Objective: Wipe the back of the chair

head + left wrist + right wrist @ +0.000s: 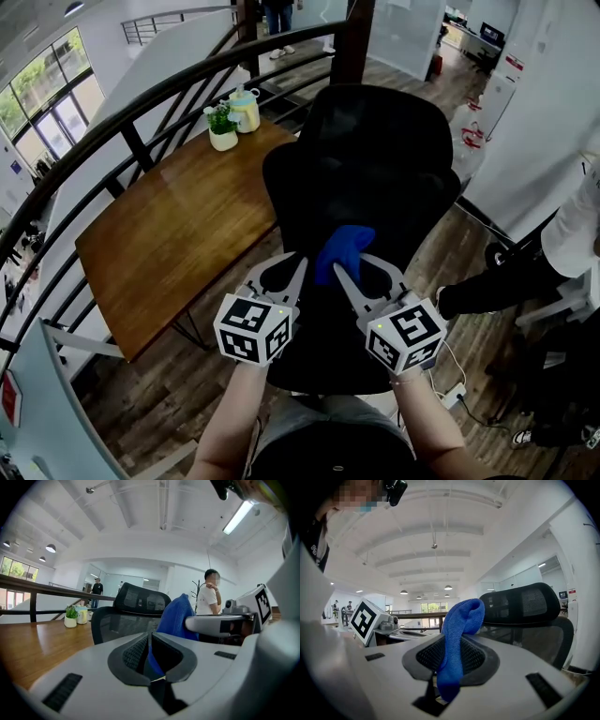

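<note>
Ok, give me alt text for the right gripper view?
The right gripper has its jaws shut on a blue cloth, which stands up between them and flops over at the top. A black mesh chair stands behind, to the right.

The chair [375,159] back stands straight ahead, the bench [169,234] close on its left, open floor [461,246] on its right before a person [572,234].
</note>
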Available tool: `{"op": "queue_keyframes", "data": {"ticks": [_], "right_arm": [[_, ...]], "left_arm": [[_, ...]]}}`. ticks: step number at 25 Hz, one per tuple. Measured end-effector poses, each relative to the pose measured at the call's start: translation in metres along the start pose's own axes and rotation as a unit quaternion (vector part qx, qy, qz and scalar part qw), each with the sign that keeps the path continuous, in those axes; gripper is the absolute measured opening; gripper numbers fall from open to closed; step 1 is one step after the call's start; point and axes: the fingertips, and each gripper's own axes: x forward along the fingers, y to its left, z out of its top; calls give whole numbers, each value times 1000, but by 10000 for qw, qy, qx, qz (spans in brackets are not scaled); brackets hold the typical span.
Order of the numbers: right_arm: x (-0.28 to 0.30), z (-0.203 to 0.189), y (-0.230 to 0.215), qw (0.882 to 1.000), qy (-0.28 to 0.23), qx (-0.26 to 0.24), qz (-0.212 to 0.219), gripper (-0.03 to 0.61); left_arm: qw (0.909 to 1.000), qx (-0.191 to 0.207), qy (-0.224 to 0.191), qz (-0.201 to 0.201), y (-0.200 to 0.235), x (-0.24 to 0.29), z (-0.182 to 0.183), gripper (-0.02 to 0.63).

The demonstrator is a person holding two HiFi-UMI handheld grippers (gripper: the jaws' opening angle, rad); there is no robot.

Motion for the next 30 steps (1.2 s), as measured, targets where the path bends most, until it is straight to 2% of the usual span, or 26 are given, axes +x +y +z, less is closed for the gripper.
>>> {"op": "queue_keyframes", "data": {"ticks": [6,21,30], "right_arm": [[17,13,-22,9999,-102,-97,58,91],[99,107,-72,9951,-375,-756,508,92],[144,118,-113,9958,-288,-680,538,91]], "left_arm": [[9998,68,6,172,10,15,9,32],[9965,515,-434,504,47,66,91,32],[9955,476,-475,666,73,97,108,32]]}}
